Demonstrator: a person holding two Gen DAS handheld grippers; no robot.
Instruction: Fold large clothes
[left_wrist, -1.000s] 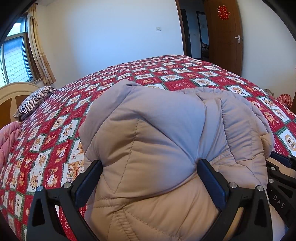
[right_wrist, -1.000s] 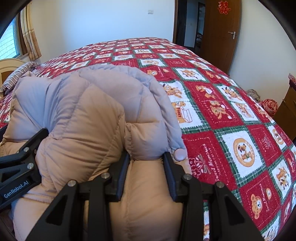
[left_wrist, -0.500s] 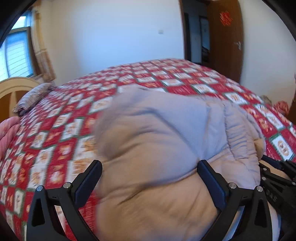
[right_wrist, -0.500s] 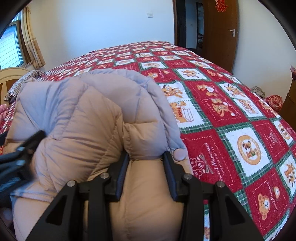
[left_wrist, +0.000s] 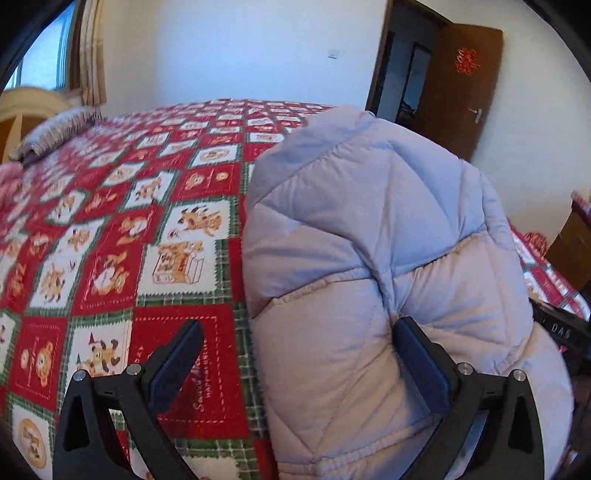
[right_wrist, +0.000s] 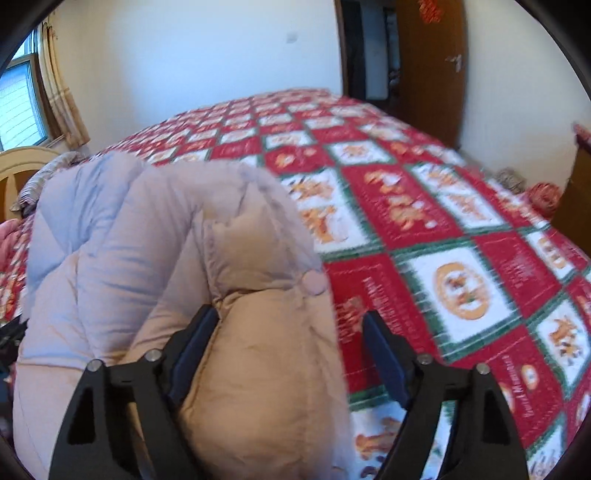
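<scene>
My left gripper (left_wrist: 295, 363) and right gripper (right_wrist: 290, 345) both gape around the puffy quilted jacket (left_wrist: 373, 266); it looks light, soft and springy, so I'd pinch a stitched seam.

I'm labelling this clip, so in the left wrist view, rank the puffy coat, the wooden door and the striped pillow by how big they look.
1. Puffy coat, though nearness inflates it.
2. Wooden door.
3. Striped pillow, smallest, farther off.

I see a wide bed covered by a red, white and green patchwork quilt with cartoon bear squares (left_wrist: 155, 229). On it lies a puffy beige-lilac quilted down coat (left_wrist: 369, 258), bunched up near me. A grey striped pillow (left_wrist: 55, 131) rests at the headboard end.
</scene>
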